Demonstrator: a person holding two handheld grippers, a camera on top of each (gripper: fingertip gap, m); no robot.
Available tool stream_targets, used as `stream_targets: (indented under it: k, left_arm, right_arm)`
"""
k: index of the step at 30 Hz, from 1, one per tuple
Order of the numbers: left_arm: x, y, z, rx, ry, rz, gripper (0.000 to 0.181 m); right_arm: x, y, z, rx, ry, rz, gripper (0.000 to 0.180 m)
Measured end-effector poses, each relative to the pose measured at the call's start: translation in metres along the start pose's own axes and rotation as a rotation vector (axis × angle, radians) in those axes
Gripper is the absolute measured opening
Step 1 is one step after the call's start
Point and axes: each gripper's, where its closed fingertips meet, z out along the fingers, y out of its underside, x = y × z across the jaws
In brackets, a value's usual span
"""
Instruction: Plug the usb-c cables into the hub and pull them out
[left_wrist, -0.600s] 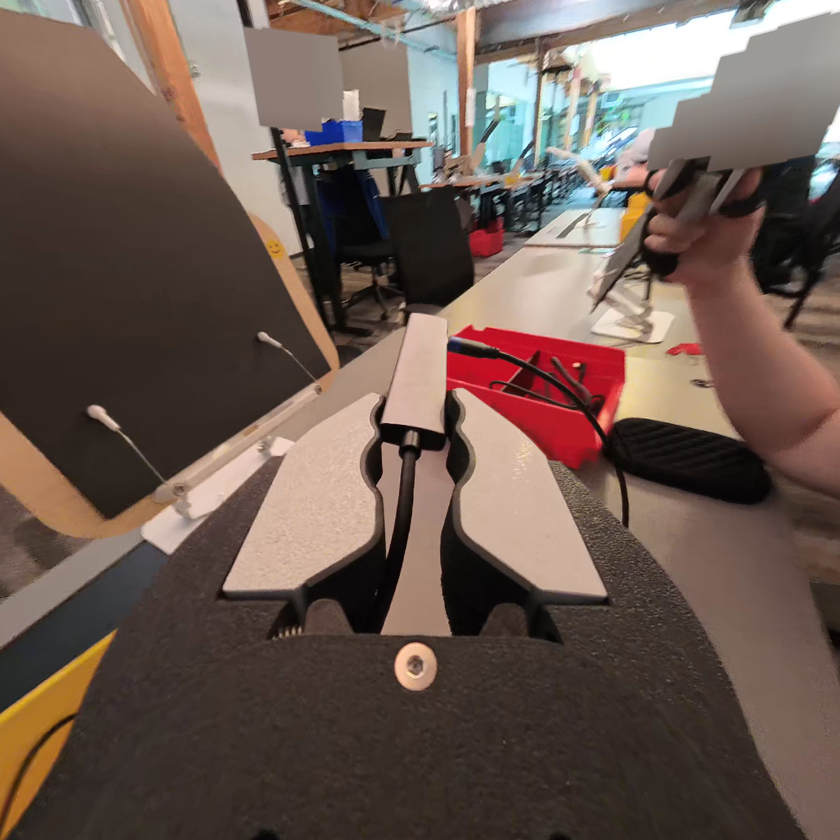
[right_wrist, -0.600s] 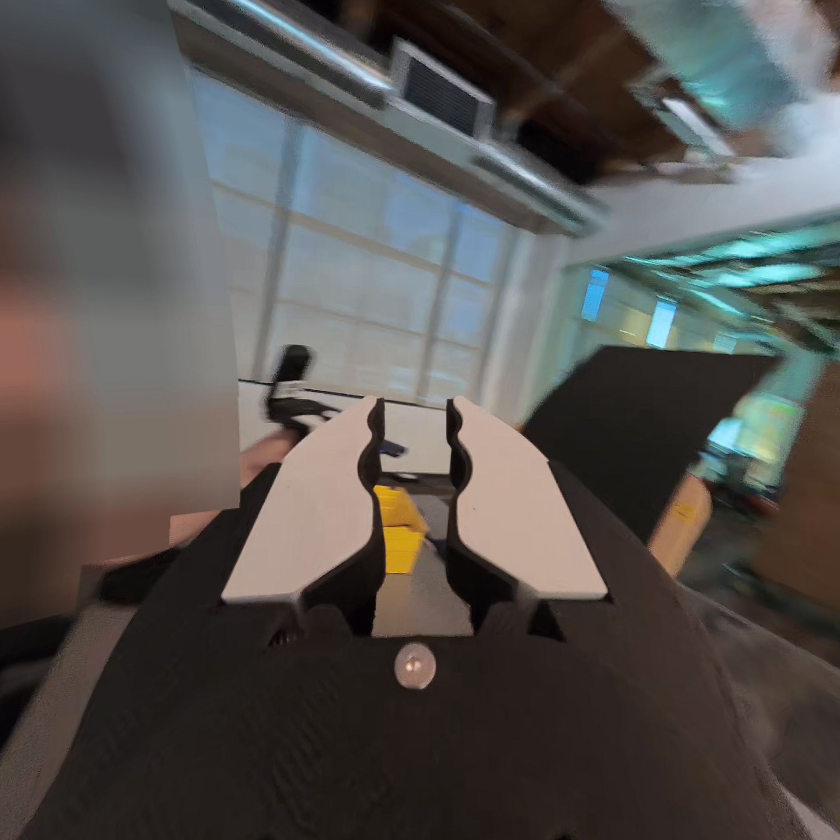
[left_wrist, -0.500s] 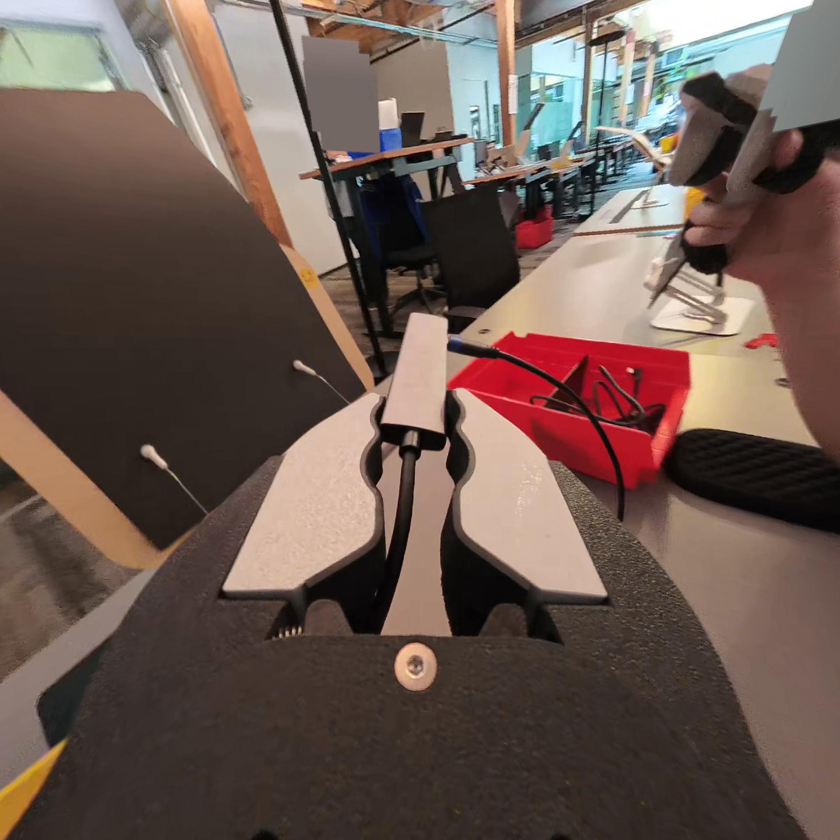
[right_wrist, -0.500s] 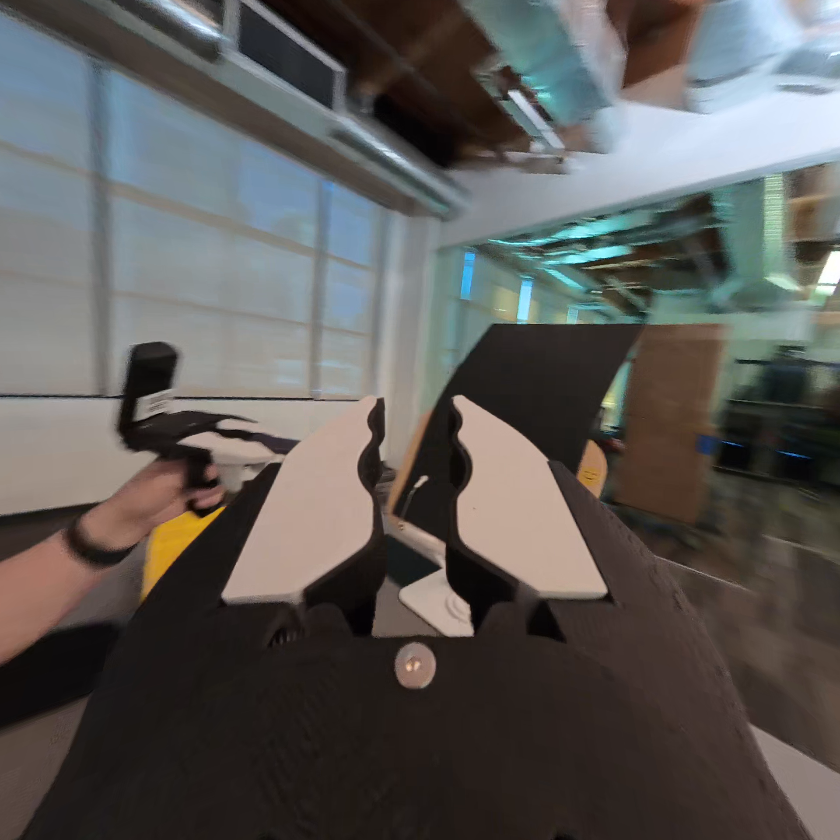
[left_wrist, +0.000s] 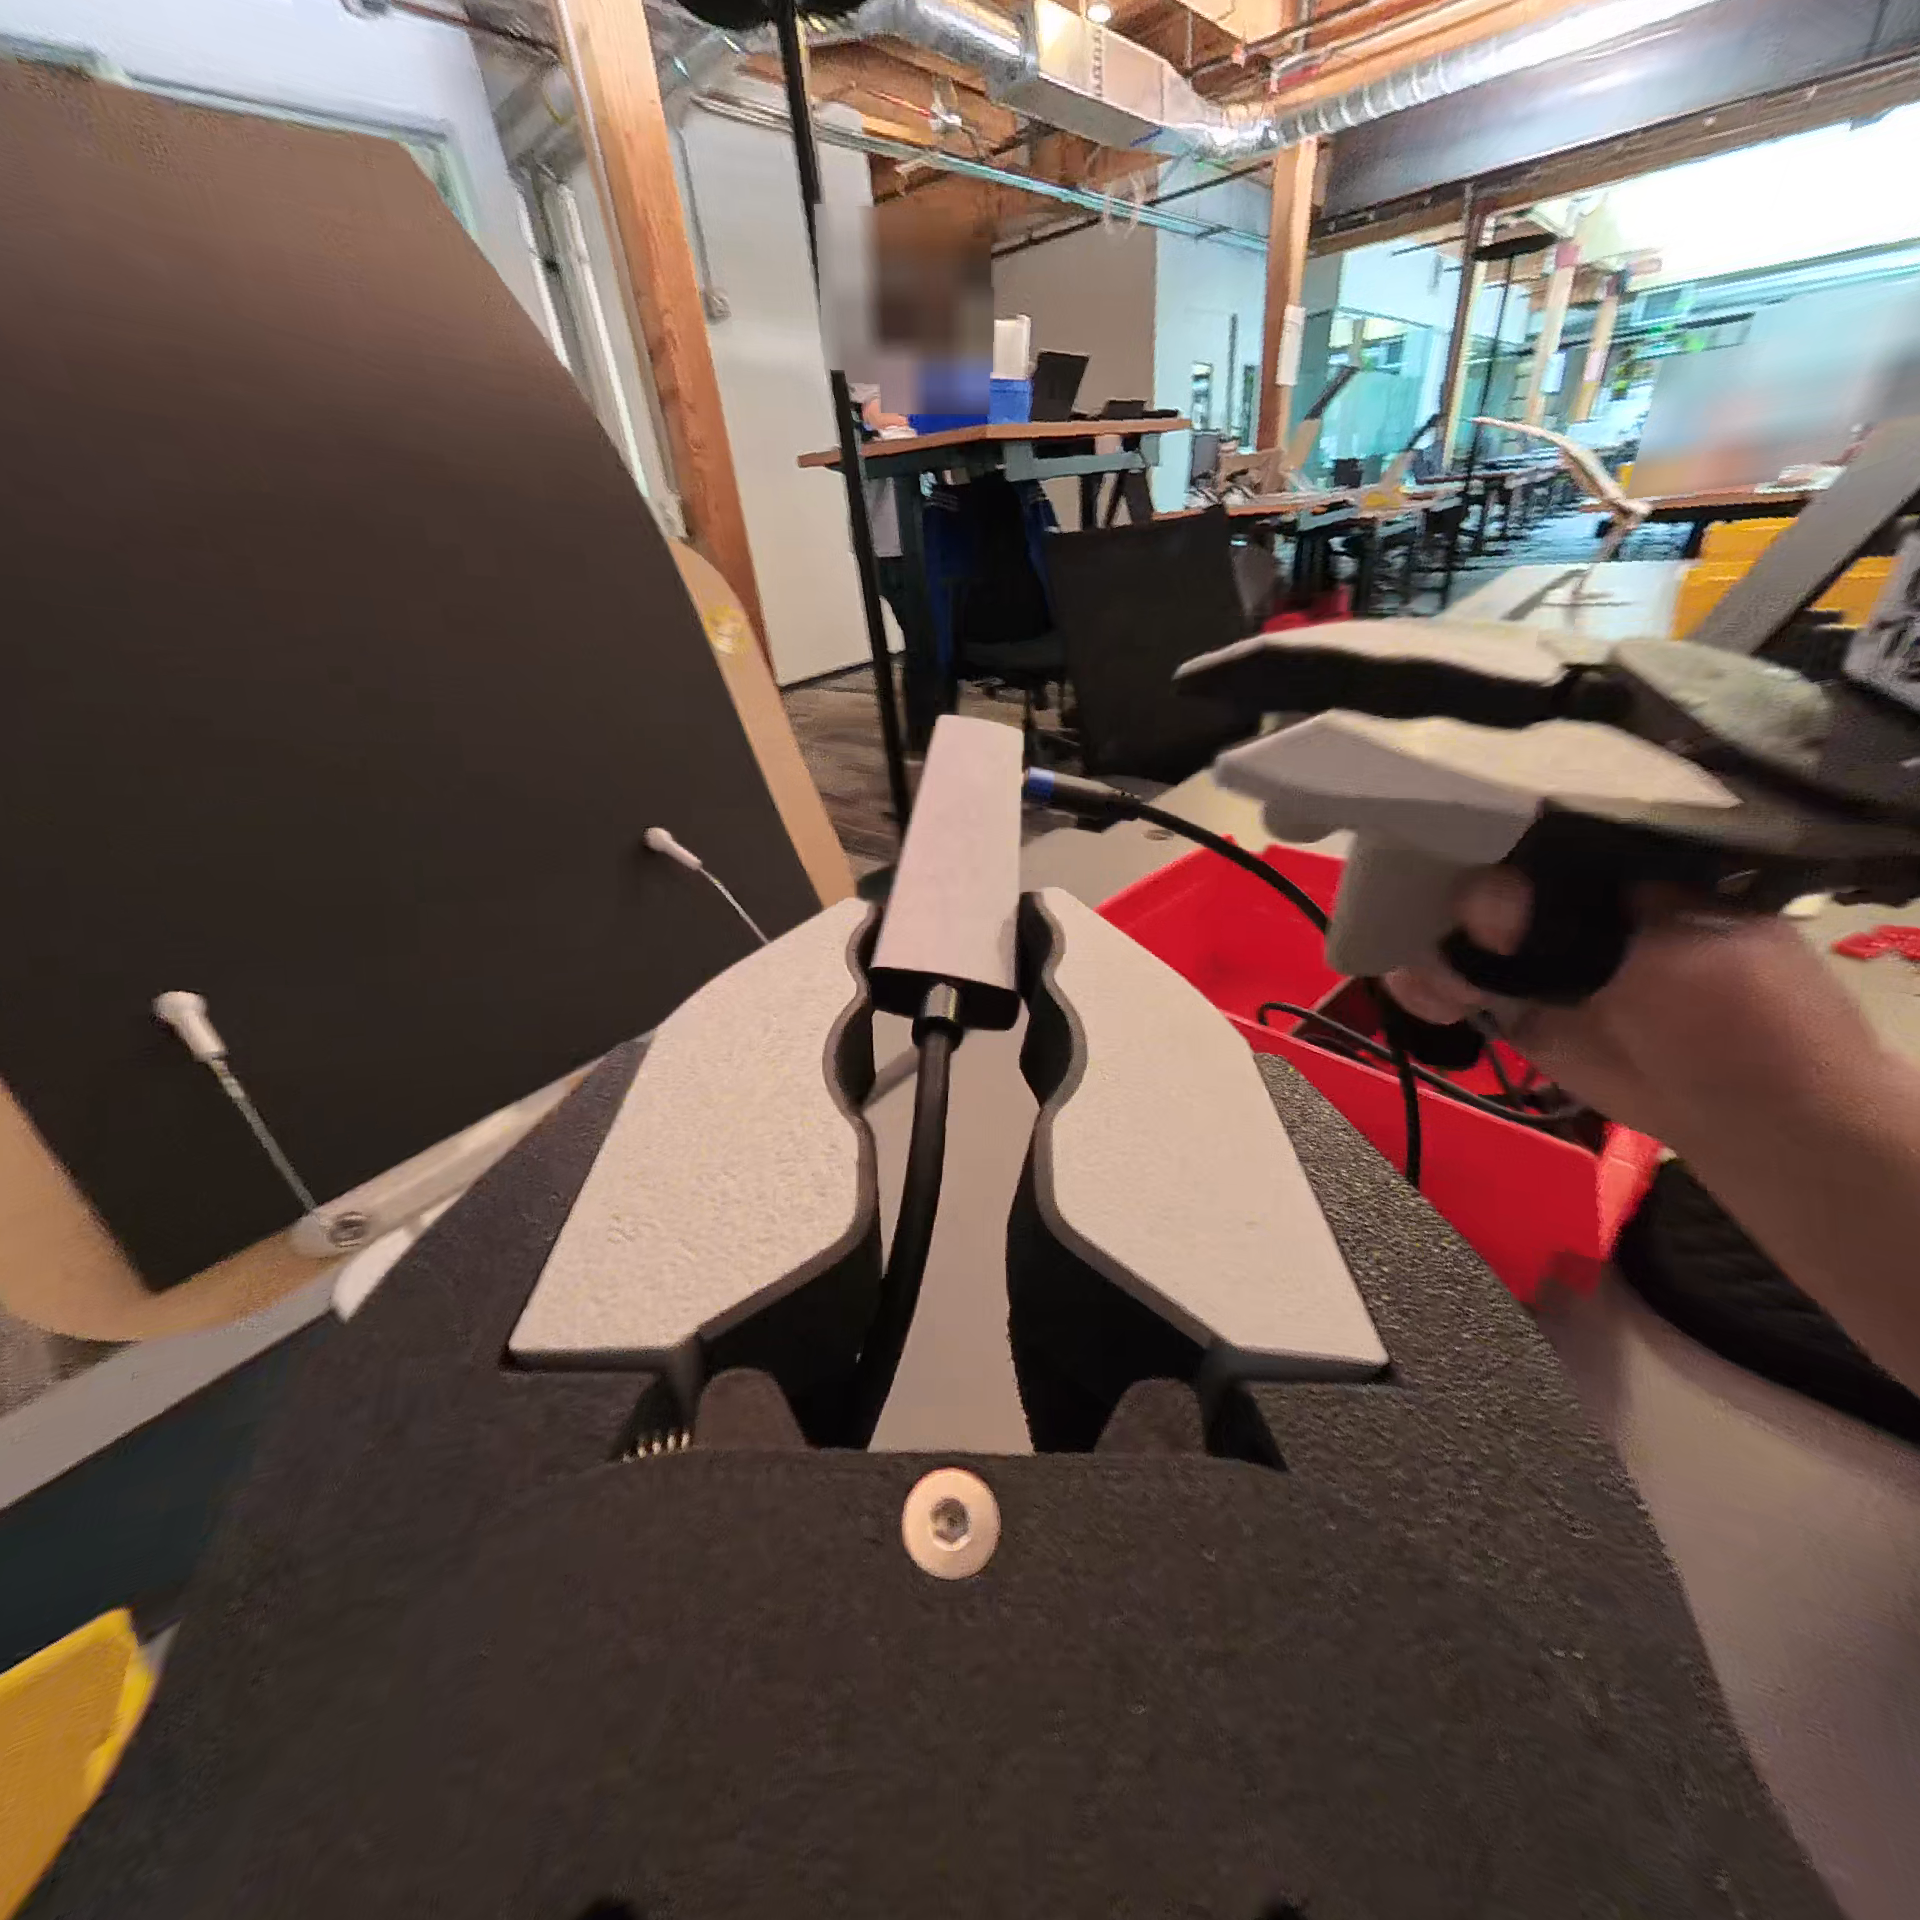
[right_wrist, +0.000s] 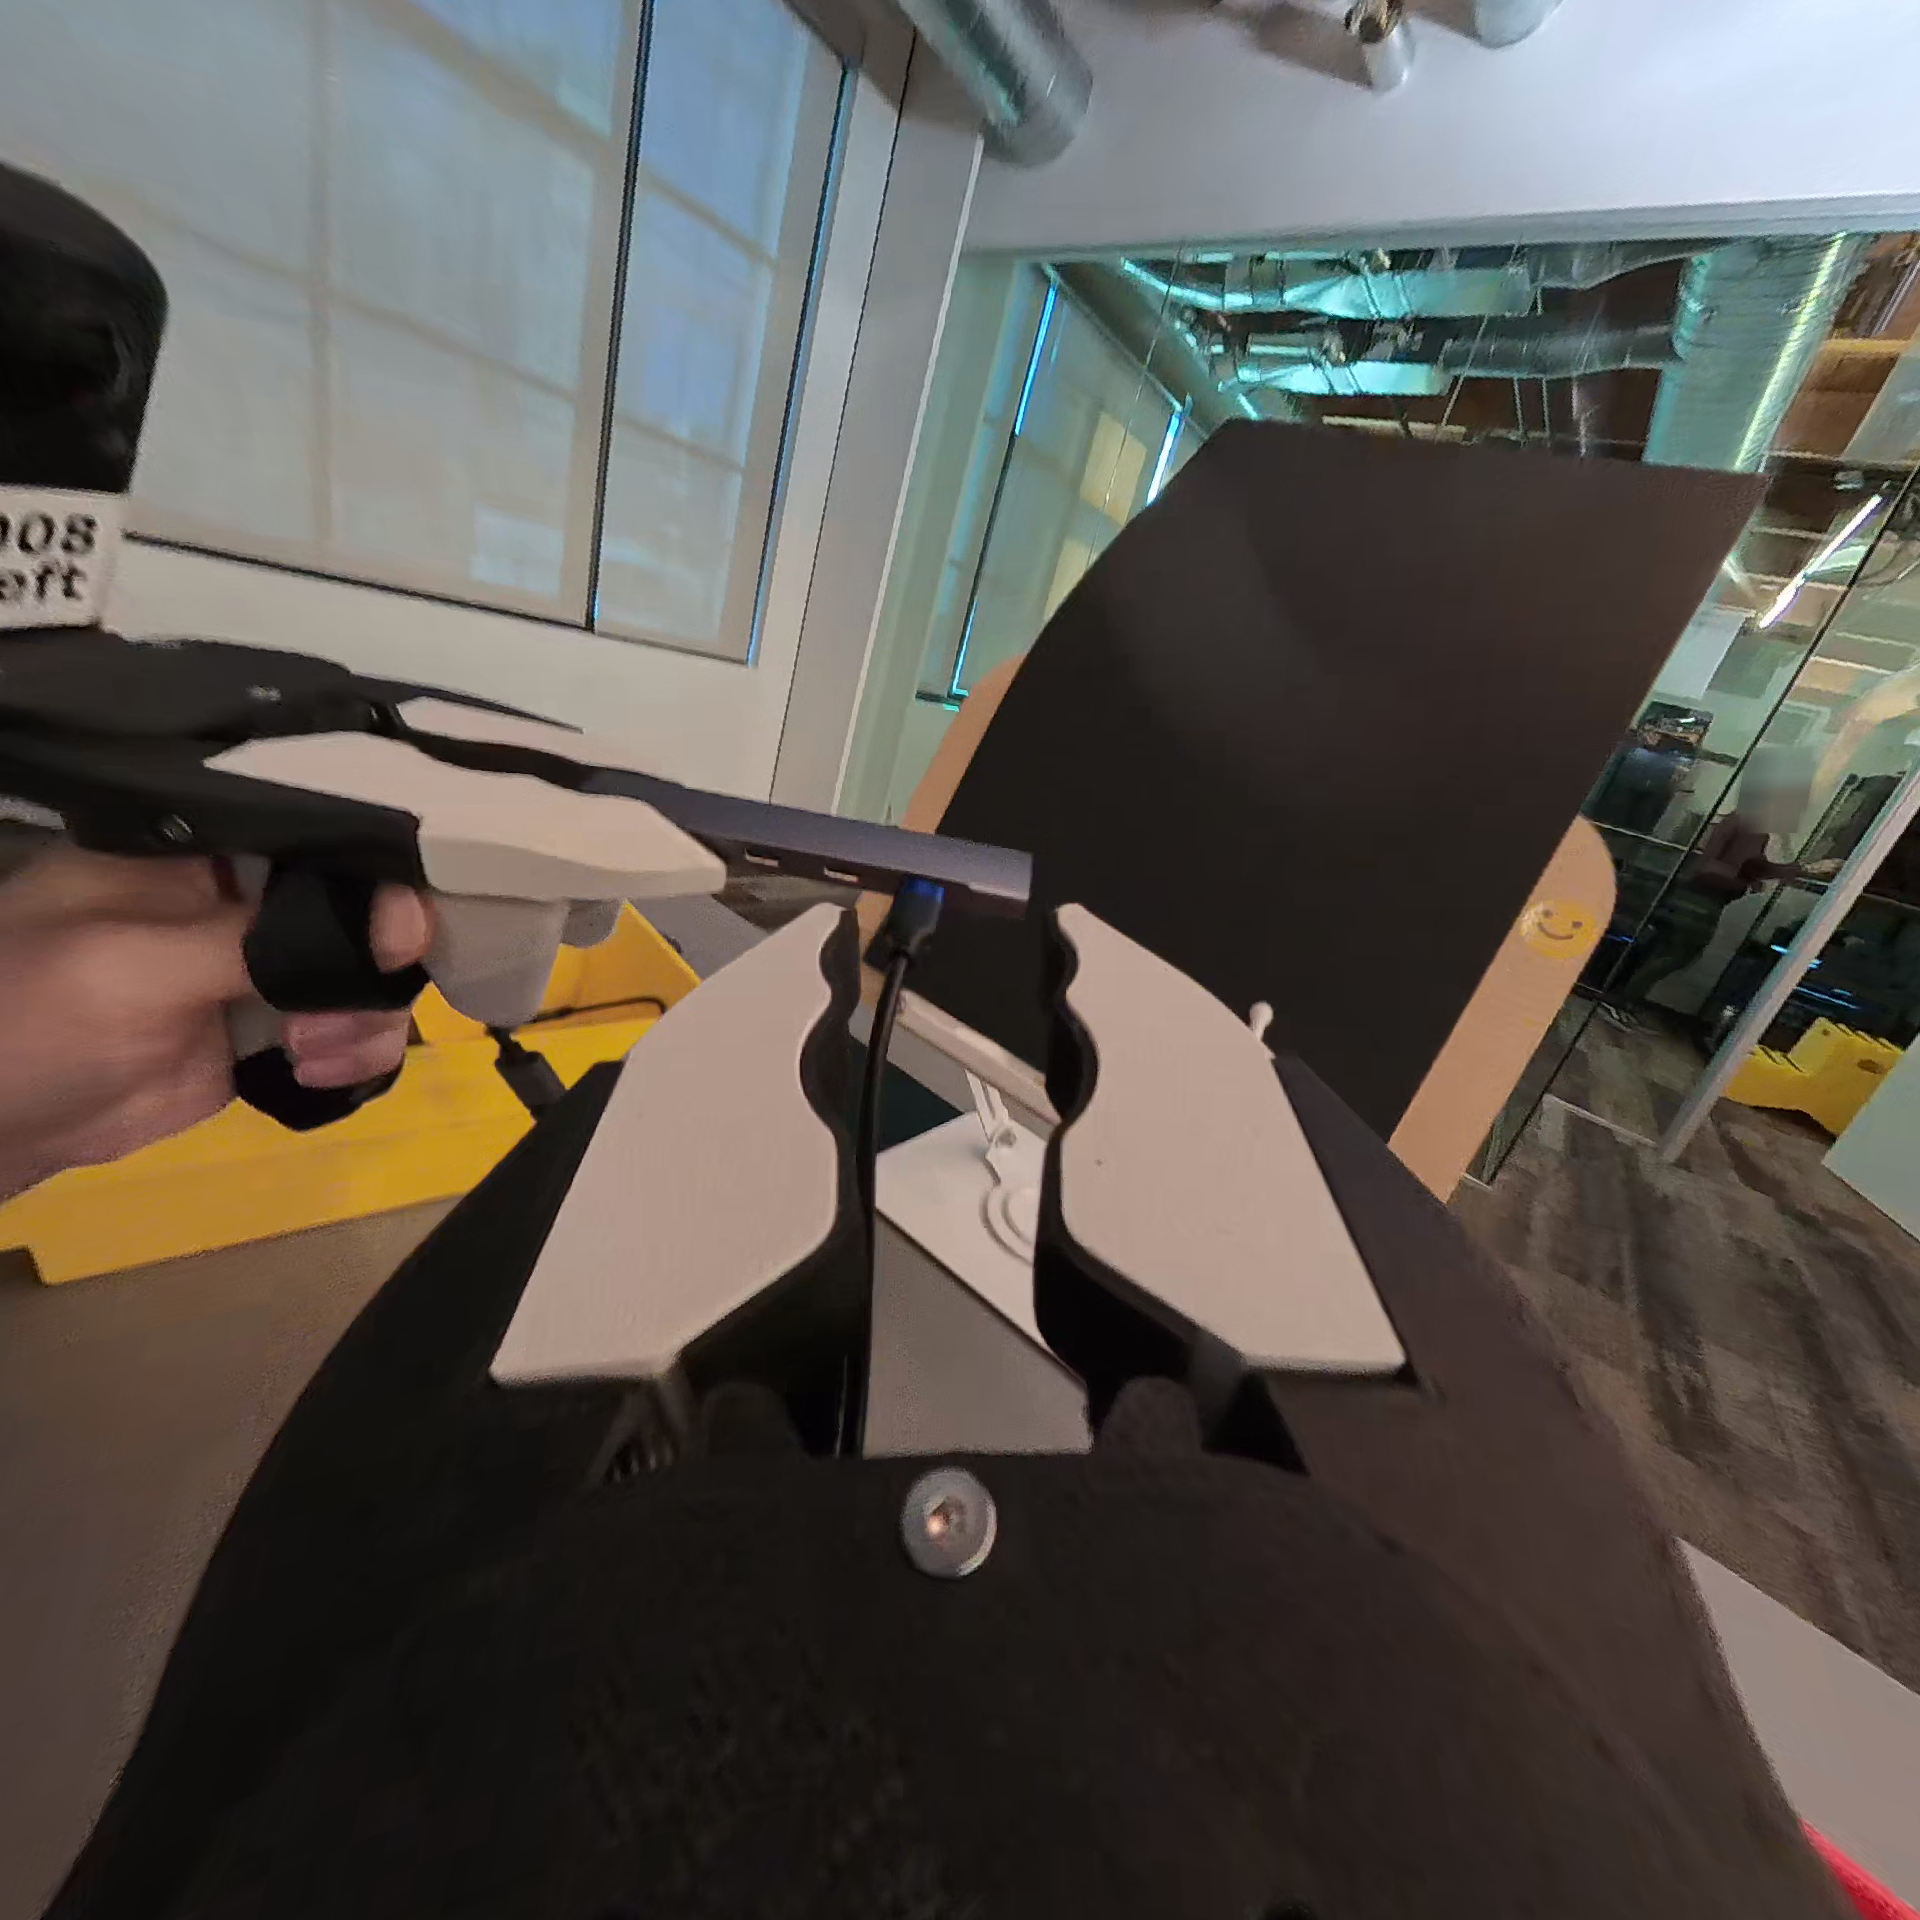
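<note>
Hub (left_wrist: 951, 847) clamped in left tool (left_wrist: 943, 940), plugged cable (right_wrist: 920, 909) between spread fingers of right tool (right_wrist: 948, 940).

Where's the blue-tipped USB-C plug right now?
The blue-tipped plug sits in the side of the hub near its far end, just ahead of the open right claw. The left claw grips the hub's other end.

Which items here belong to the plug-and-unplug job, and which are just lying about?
Job: hub, shut in left gripper; plugged cable; open right gripper.
Lying about: red bin, yellow bin, black board.
</note>
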Motion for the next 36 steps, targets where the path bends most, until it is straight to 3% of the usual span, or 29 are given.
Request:
stream_targets:
  k: [8,12,20,22,29,36]
  left_arm:
    - [0.011,0.015,0.01,0.019,0.0,-0.001,0.024]
    - [0.018,0.024,0.016,0.025,-0.02,0.032,0.024]
    - [0.018,0.034,0.02,0.056,-0.026,-0.025,0.024]
    - [0.018,0.036,0.02,0.058,-0.025,-0.032,0.024]
    - [0.02,0.038,0.021,0.066,-0.021,-0.053,0.023]
    - [0.021,0.055,0.03,-0.078,0.031,-0.027,0.025]
  right_arm:
    - [0.001,0.032,0.008,-0.081,-0.014,0.073,0.029]
    - [0.003,0.034,0.004,-0.019,0.021,0.025,0.013]
    - [0.009,0.048,0.008,-0.095,0.056,0.025,0.021]
    - [0.006,0.049,0.008,-0.097,0.029,0.033,0.012]
    - [0.007,0.056,0.008,-0.142,0.045,-0.018,0.012]
    - [0.014,0.064,0.008,-0.143,0.028,0.01,0.012]
